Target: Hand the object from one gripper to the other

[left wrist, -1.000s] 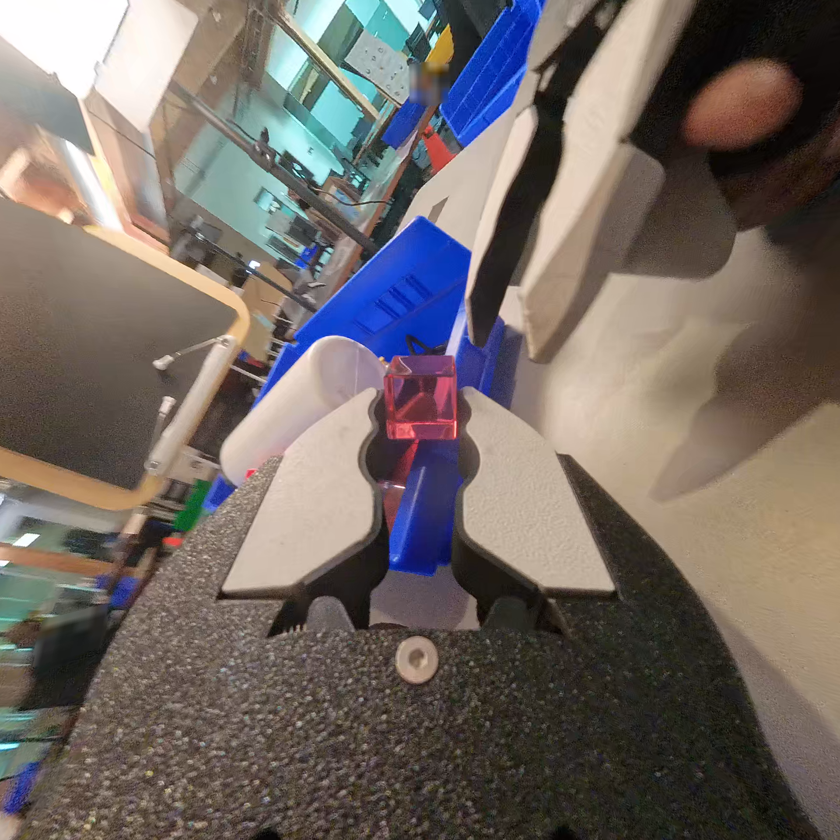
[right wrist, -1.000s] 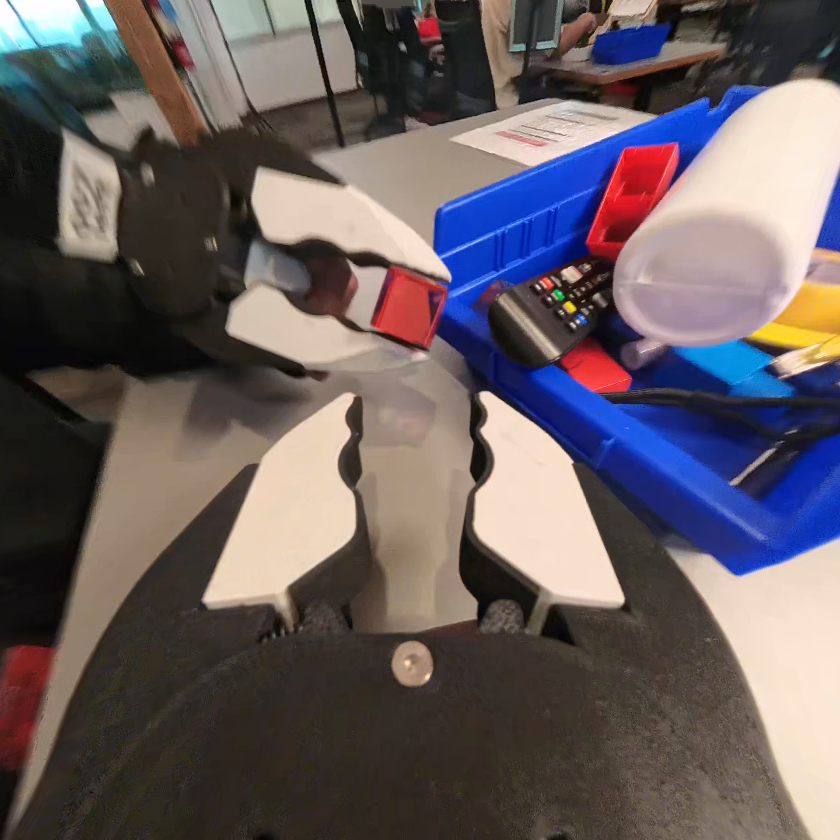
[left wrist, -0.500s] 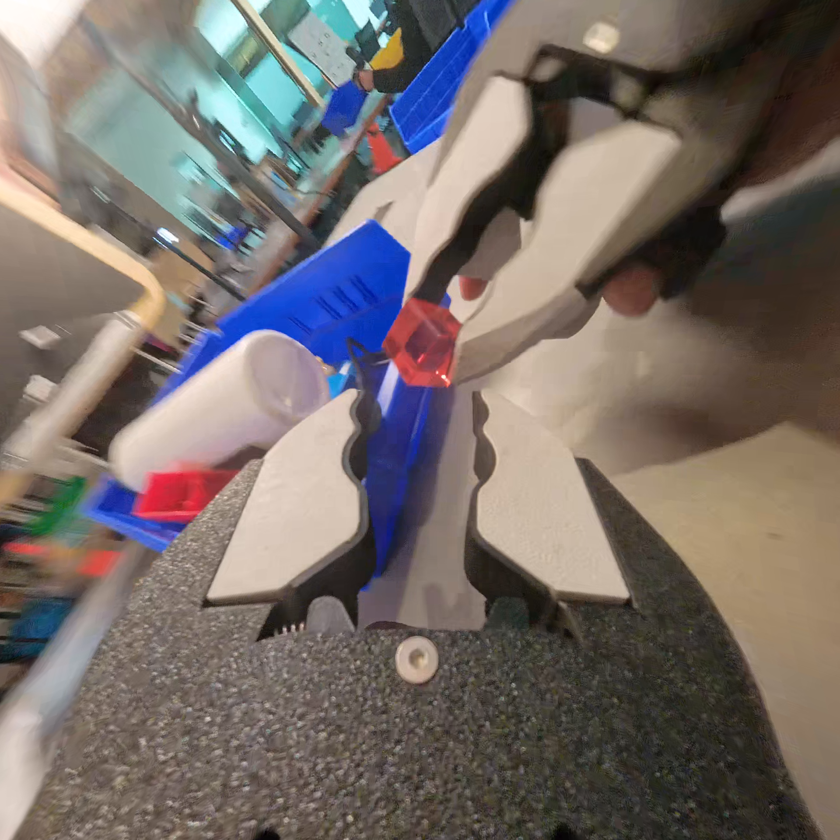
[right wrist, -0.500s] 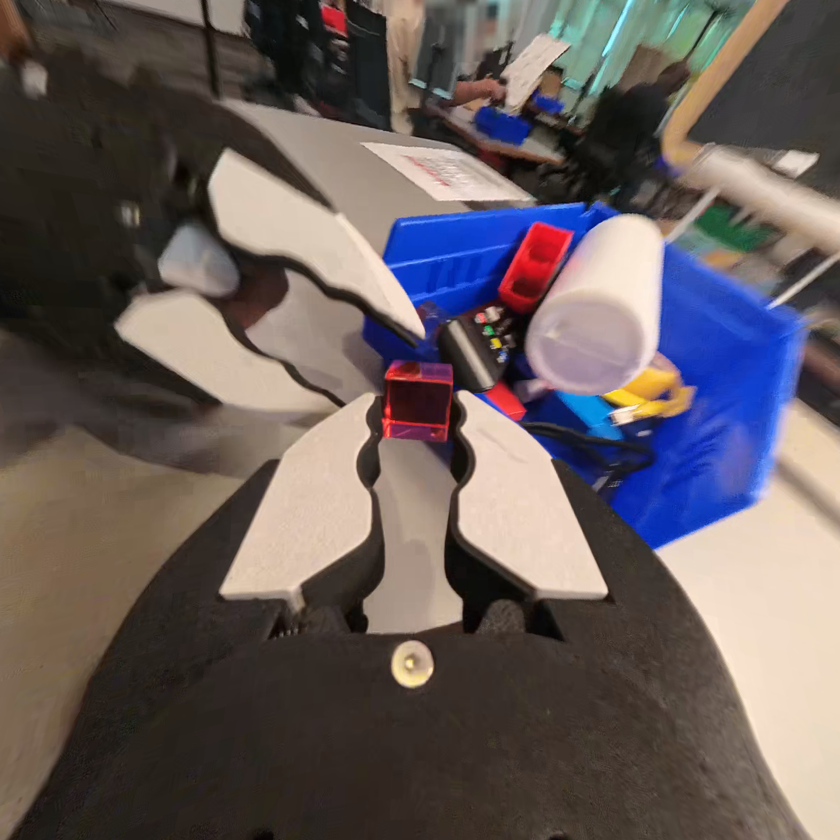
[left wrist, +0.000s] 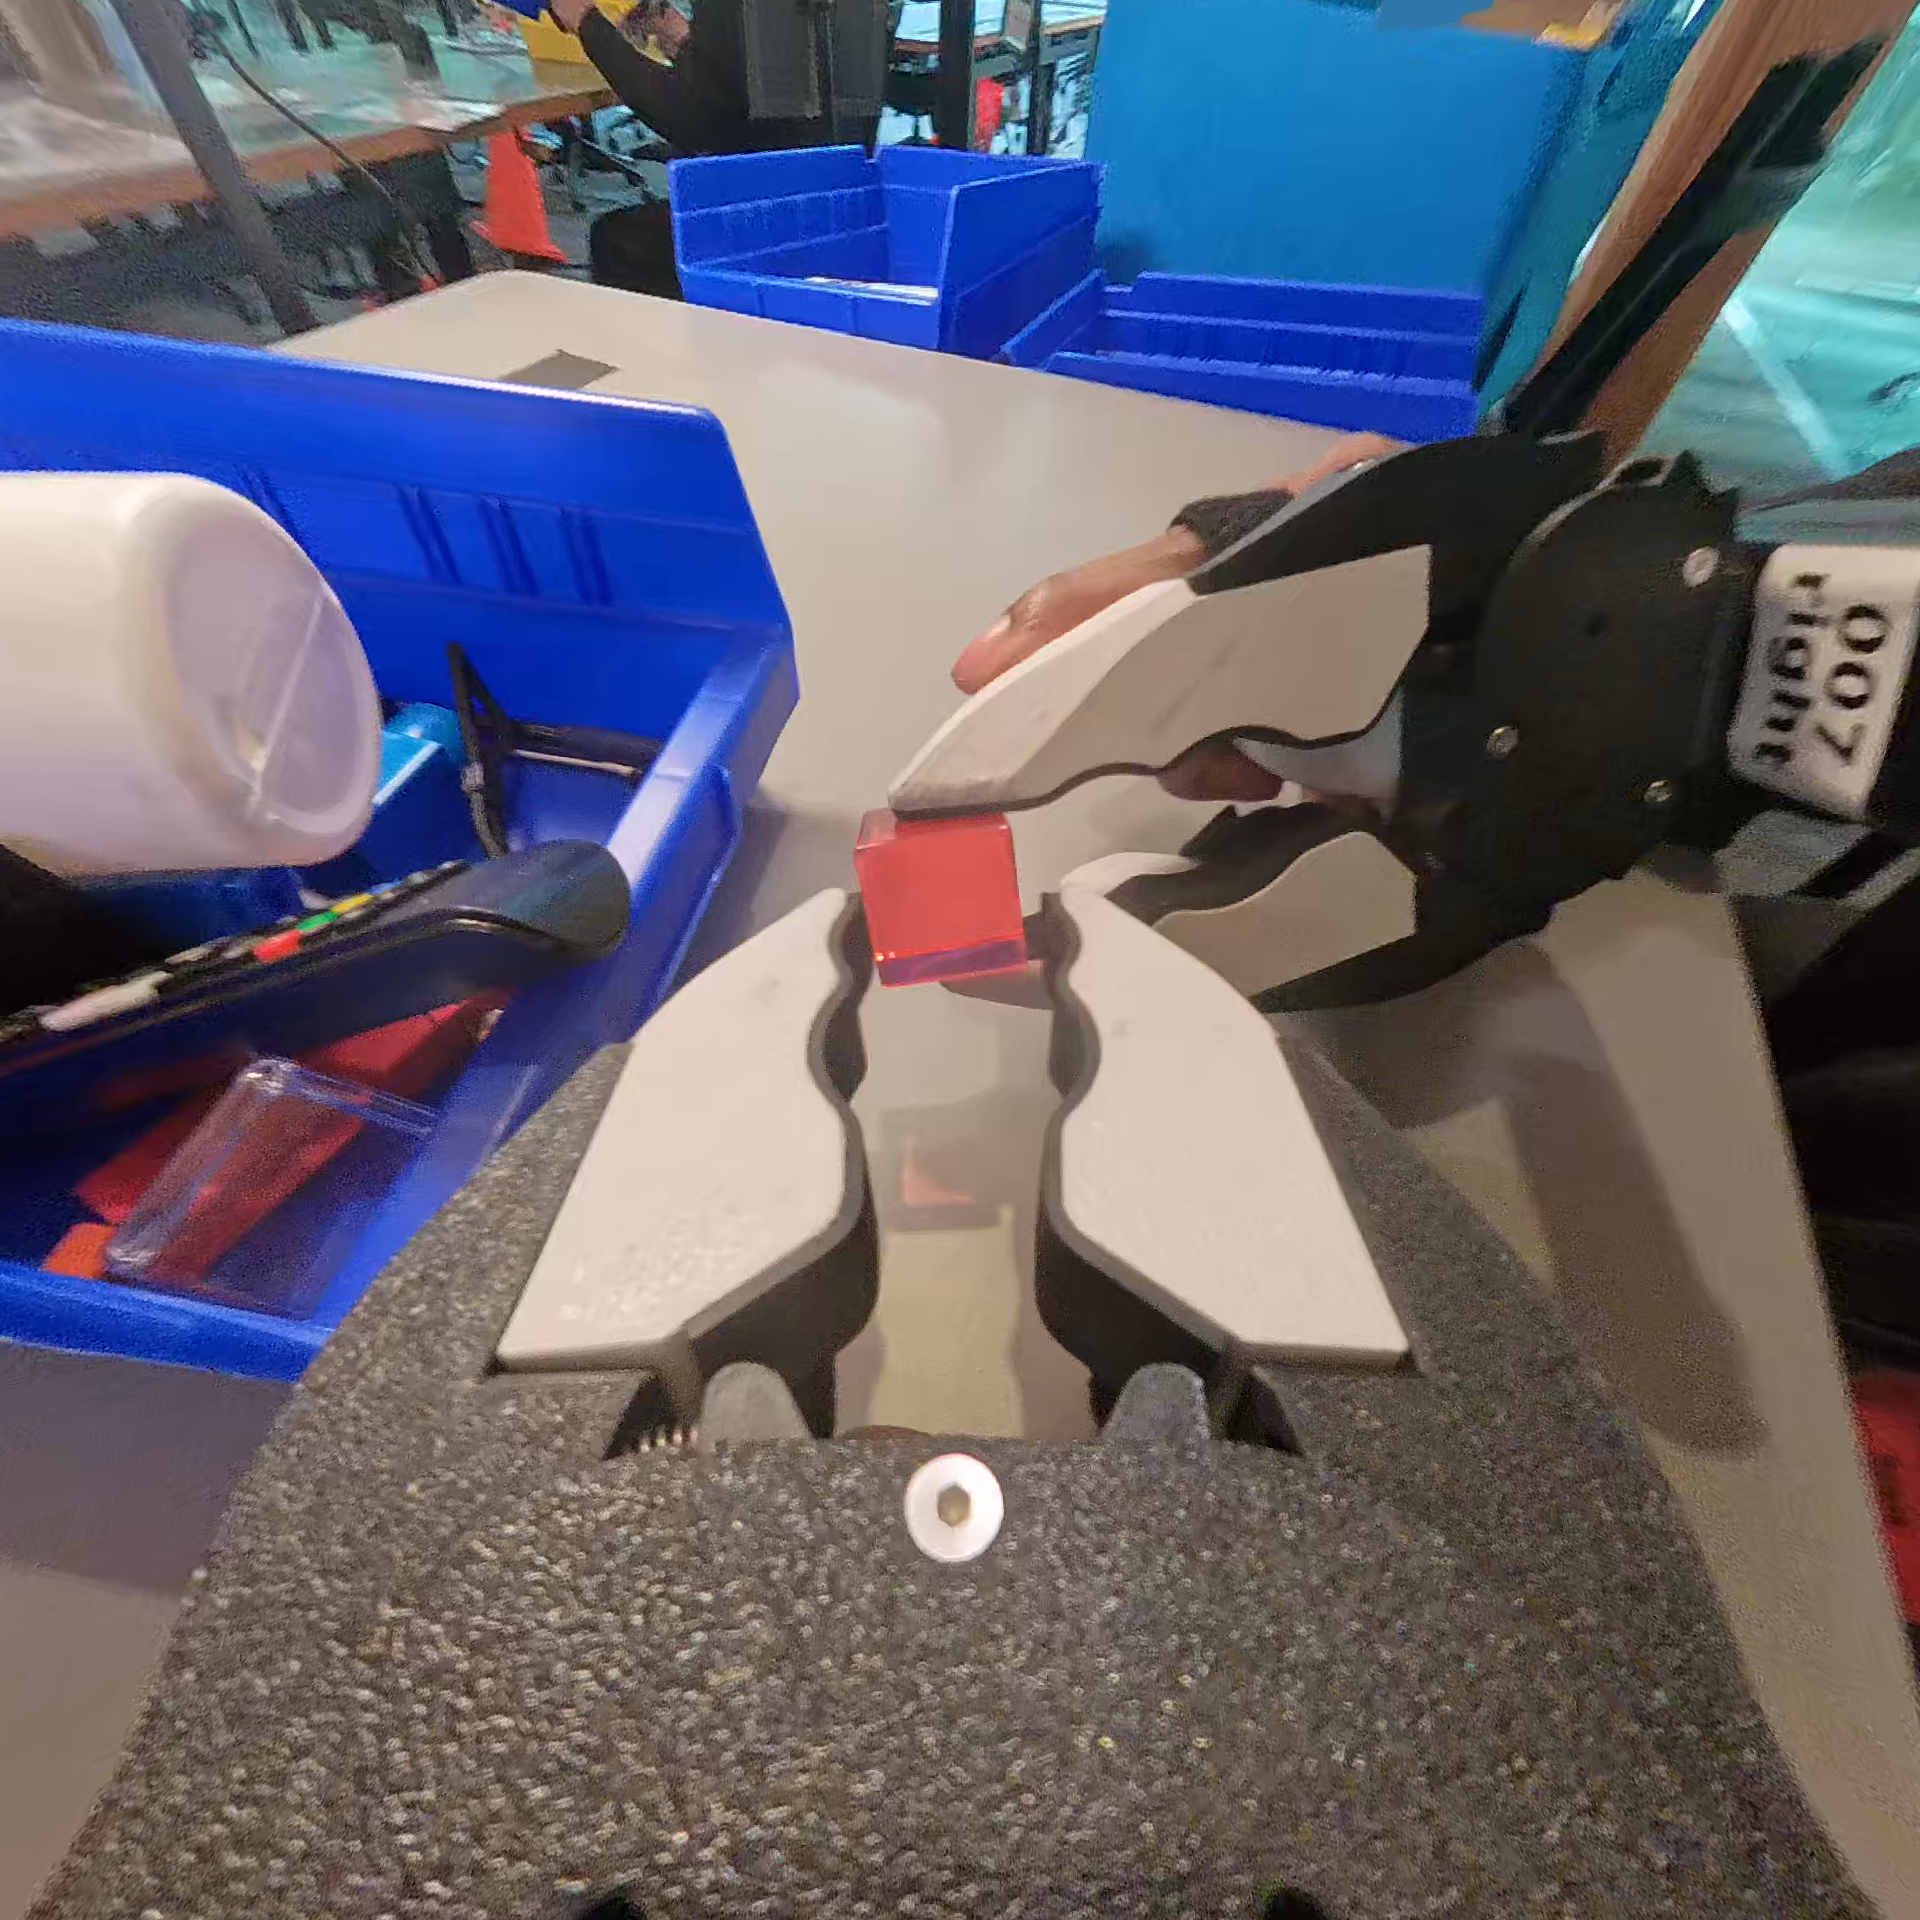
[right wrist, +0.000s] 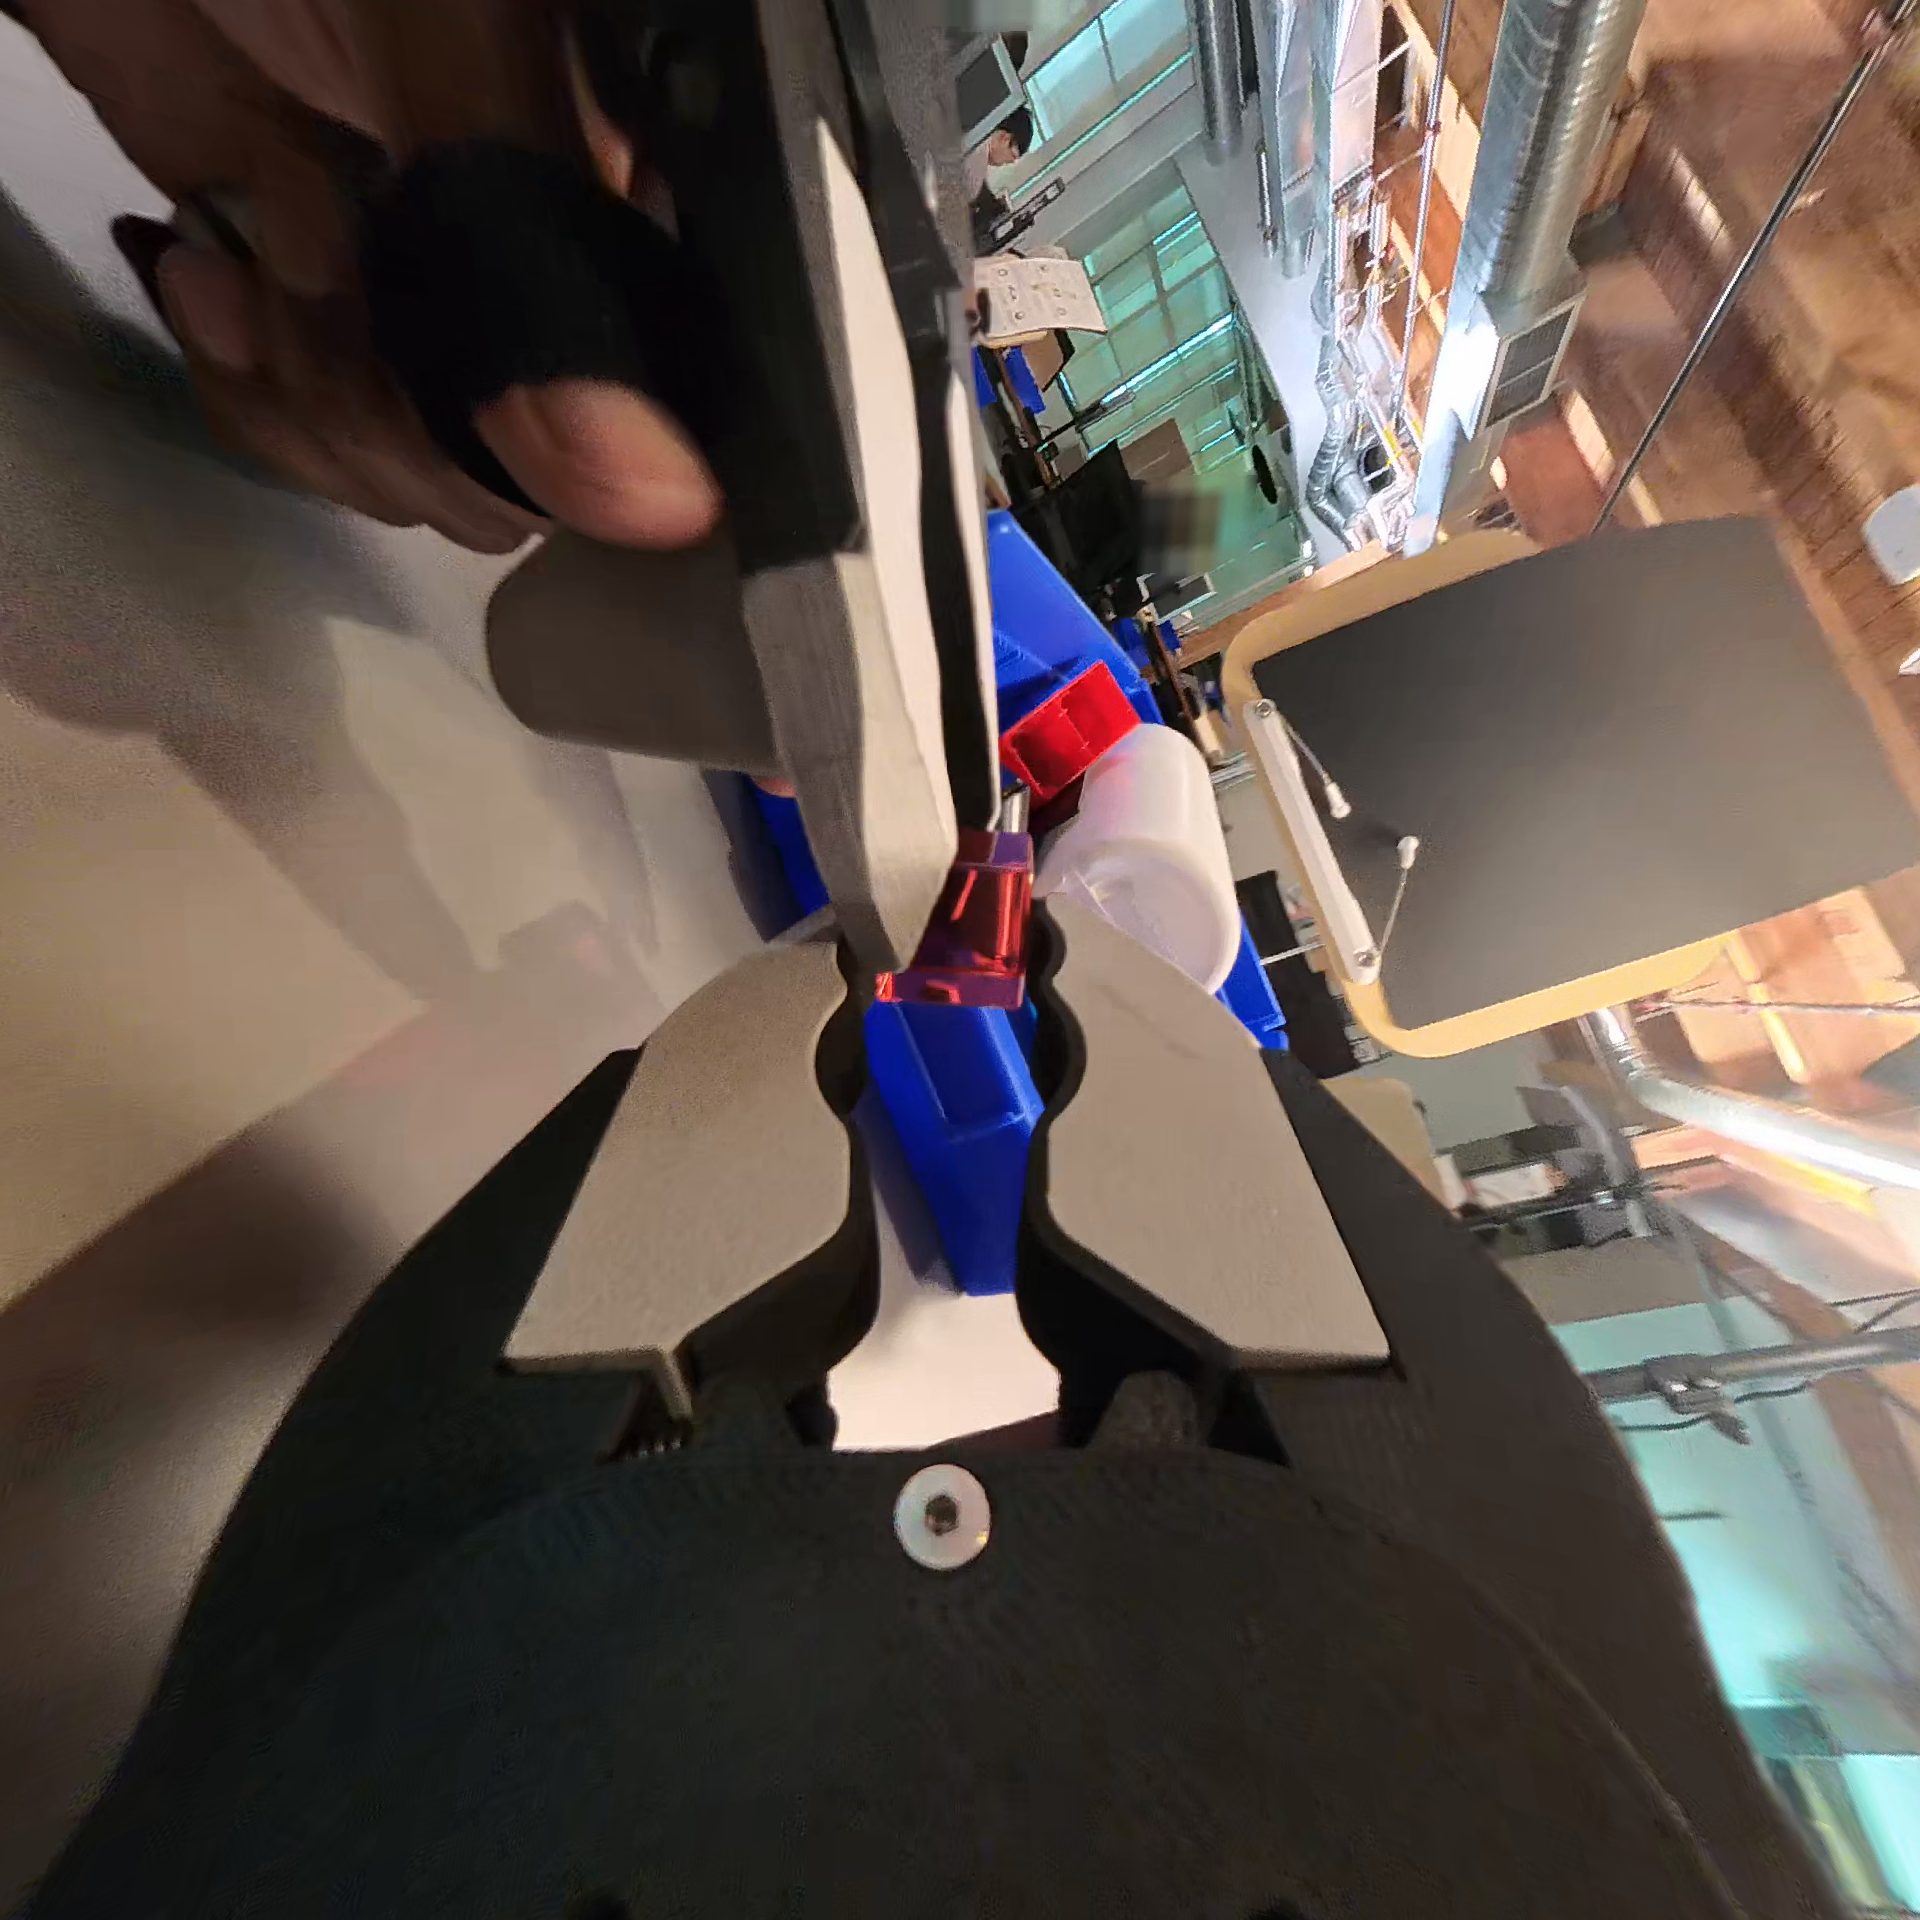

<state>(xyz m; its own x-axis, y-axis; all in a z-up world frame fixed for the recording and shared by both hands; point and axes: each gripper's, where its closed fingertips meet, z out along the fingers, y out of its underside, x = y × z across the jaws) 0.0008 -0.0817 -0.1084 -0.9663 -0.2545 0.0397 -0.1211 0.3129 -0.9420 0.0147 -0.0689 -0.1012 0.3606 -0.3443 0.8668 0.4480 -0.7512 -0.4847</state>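
Meeting just above the desk point(left wrist: 1039, 468), both grippers close in on the red cube point(left wrist: 940, 904), which hangs in the air between them, off the desk – a judgement: this is the hand-over itself. The right gripper point(right wrist: 945, 966) comes in from the side, turned a quarter round, its jaws clamped on the cube's top and underside so the two side faces stay free. The left gripper point(left wrist: 945, 914) has its jaws flanking those side faces; they lie against the cube or a hair off it – I cannot tell which. A bare fingertip point(left wrist: 1039, 623) rests along the right gripper's upper finger. Beside them on the left stands a blue bin point(left wrist: 727, 727) with a white bottle point(left wrist: 156, 675), a remote point(left wrist: 312, 945) and a clear box point(left wrist: 260, 1174); its wall is near the left jaws but apart. More bins point(left wrist: 883, 239) sit far back
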